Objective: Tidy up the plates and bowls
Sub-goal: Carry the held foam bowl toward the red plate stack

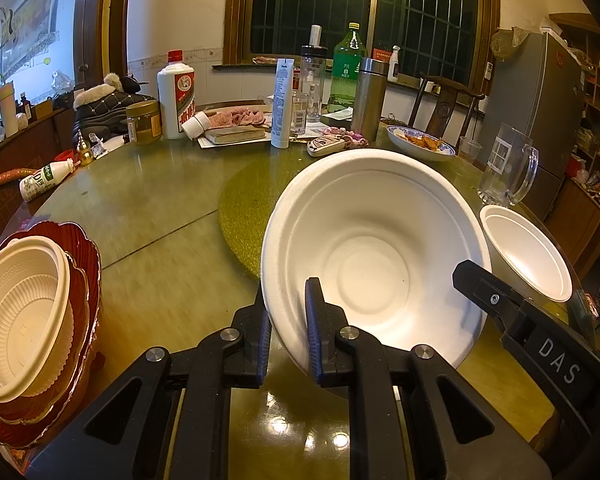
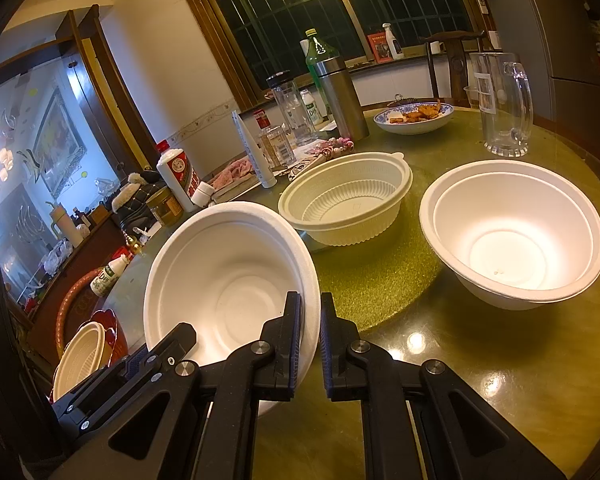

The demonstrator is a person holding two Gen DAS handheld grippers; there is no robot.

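Right now I've got both grippers, left gripper and right gripper, pinching opposite rims of one white foam bowl, tilted just above the table. Looks light, thin and crushable, so rim grip only. Stacked white bowls sit nearby.
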